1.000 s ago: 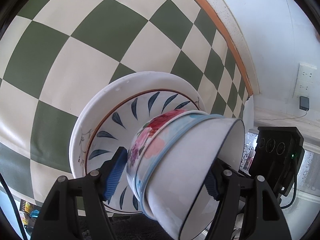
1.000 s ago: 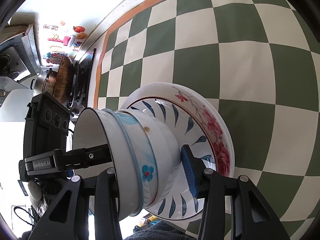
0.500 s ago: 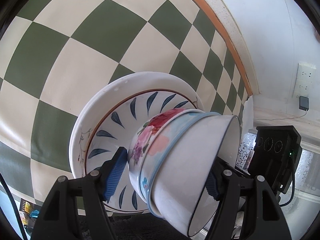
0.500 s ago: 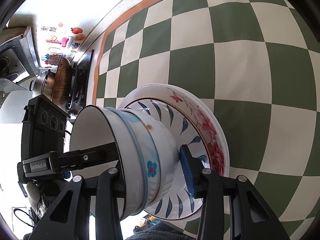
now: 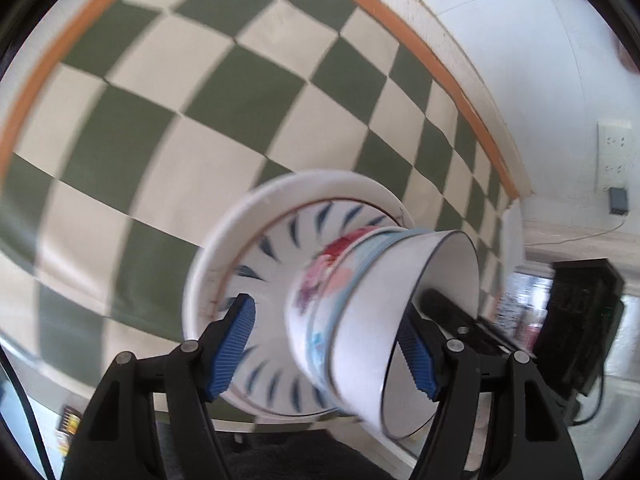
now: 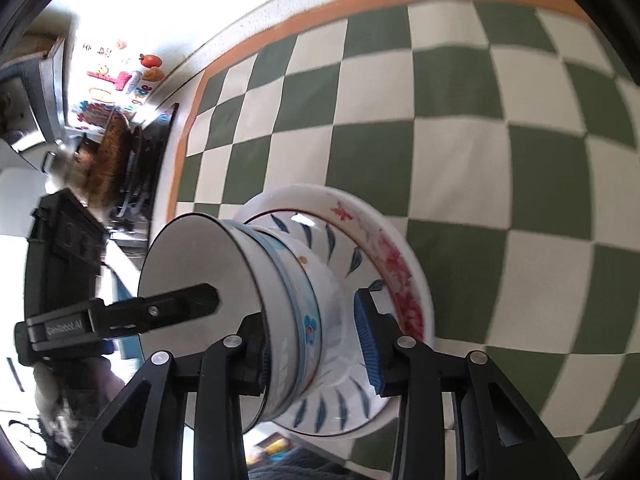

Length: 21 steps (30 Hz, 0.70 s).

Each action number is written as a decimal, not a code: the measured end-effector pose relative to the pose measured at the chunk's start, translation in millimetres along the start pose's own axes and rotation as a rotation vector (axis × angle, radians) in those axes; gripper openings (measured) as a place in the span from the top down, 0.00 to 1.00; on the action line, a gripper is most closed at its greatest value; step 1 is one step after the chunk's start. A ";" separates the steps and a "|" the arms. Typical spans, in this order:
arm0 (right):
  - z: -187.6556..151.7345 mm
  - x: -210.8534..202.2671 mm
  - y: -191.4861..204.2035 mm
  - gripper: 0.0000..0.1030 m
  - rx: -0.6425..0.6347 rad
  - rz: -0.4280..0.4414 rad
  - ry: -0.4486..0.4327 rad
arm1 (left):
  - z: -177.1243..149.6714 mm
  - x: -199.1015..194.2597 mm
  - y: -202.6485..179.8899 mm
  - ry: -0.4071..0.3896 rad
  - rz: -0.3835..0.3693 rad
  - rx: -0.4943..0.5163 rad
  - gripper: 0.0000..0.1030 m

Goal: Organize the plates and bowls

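Stack of bowls (image 5: 360, 320) sits on the plates (image 5: 224, 248) over the checked bench (image 5: 240, 92); since a second ago it has lifted. Left tongs (image 5: 332, 344) half-open, straddling, grip unclear. Right tongs (image 6: 316, 344) closing around the bowls.

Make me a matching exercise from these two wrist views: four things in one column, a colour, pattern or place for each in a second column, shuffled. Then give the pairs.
Things:
1. top bowl
2. lowest bowl
3. inner plate
4. tablecloth

Descriptions:
A. green and cream checks, orange border
B. plain white inside, thin dark rim
C. blue leaf strokes around it
D. red and pink flowers on its outside

Pairs: 1-B, 2-D, 3-C, 4-A
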State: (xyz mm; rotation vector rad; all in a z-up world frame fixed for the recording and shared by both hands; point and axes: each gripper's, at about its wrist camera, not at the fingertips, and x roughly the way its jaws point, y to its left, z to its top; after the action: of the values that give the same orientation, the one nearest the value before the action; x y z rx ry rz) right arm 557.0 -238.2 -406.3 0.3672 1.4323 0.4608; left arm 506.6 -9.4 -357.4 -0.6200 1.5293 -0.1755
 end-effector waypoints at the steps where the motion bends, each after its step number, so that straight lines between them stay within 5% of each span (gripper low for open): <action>1: -1.5 -4.8 3.1 0.63 -0.011 -0.023 -0.010 | -2.4 -5.9 -1.6 -0.022 0.028 0.014 0.35; 8: -24.9 -44.0 26.6 0.62 -0.084 -0.167 -0.101 | -39.2 -51.0 -20.8 -0.199 0.264 0.182 0.33; 13: -61.7 -80.7 52.4 0.62 -0.127 -0.258 -0.201 | -65.3 -72.7 -27.7 -0.274 0.306 0.241 0.31; 16: -79.6 -100.7 61.4 0.60 -0.113 -0.274 -0.250 | -80.9 -86.8 -32.1 -0.325 0.334 0.288 0.17; 17: -84.7 -106.3 63.7 0.58 -0.105 -0.277 -0.262 | -86.5 -92.4 -34.1 -0.346 0.339 0.302 0.10; 21: -106.9 -128.1 74.2 0.17 -0.081 -0.276 -0.308 | -105.8 -114.7 -41.3 -0.425 0.357 0.343 0.02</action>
State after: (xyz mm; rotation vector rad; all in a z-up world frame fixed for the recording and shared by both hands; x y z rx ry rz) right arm 434.8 -243.5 -270.8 0.1628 1.1389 0.2248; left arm 408.7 -17.0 -229.2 -0.0940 1.1376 -0.0263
